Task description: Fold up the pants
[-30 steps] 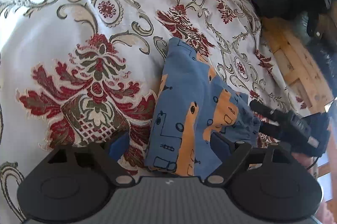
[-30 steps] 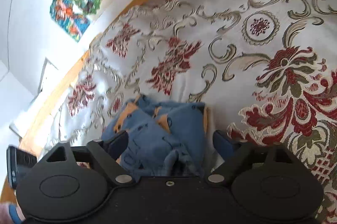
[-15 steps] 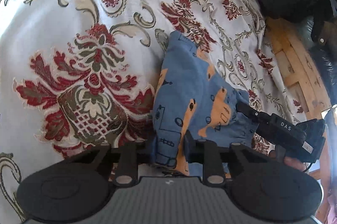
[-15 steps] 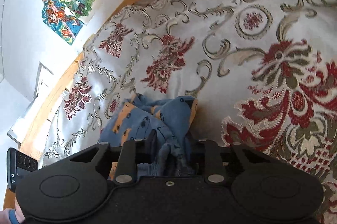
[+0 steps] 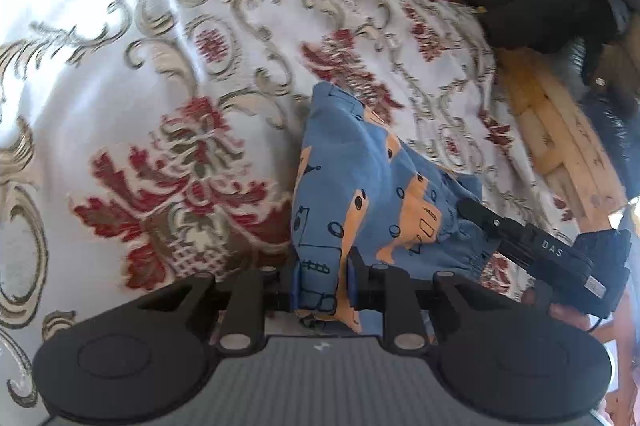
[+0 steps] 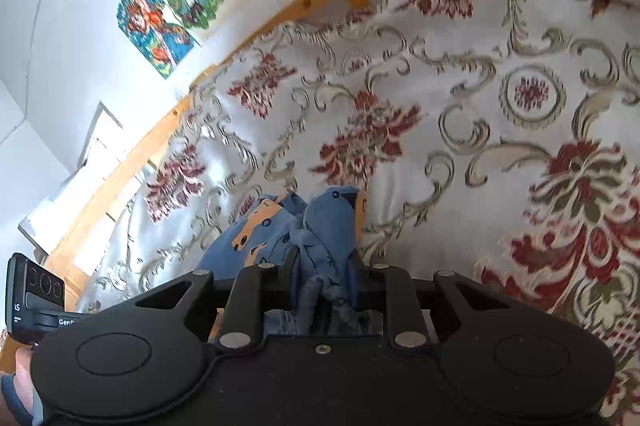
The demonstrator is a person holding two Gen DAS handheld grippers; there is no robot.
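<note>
Both tongs, left (image 5: 322, 286) and right (image 6: 324, 286), clench the bunched pants (image 5: 360, 194); each grip hides the pinched fabric's edge.

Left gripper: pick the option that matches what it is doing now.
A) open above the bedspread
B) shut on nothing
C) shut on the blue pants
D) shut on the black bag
C: the left gripper has its fingers closed on an edge of the blue pants, with patterned fabric pinched between them.

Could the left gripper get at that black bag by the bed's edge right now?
Probably not as things stand. The left gripper is shut on the pants, and the black bag sits far across the bedspread; it would have to let go first.
</note>
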